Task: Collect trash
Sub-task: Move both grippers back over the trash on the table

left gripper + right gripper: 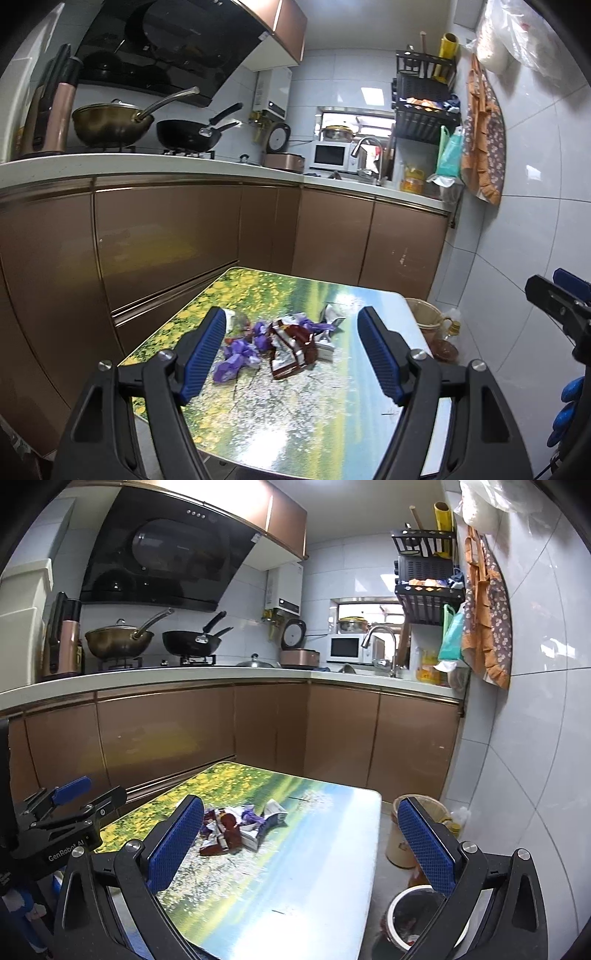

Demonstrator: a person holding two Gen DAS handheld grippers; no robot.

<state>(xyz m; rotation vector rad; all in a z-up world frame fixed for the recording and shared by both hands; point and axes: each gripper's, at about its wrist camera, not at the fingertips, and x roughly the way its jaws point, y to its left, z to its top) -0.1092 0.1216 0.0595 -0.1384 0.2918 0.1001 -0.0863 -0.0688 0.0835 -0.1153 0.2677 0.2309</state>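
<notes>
Left gripper jaws open, empty, aimed at the wrapper pile lying mid-surface toward the far edge of the printed surface. Purple wrappers on the left of the pile, brown-white packets in the middle, white card on the right. All look light, crinkly, slippery; pinch a raised fold. Right gripper jaws wide open, empty. Bin sits on the floor off the right edge.
</notes>
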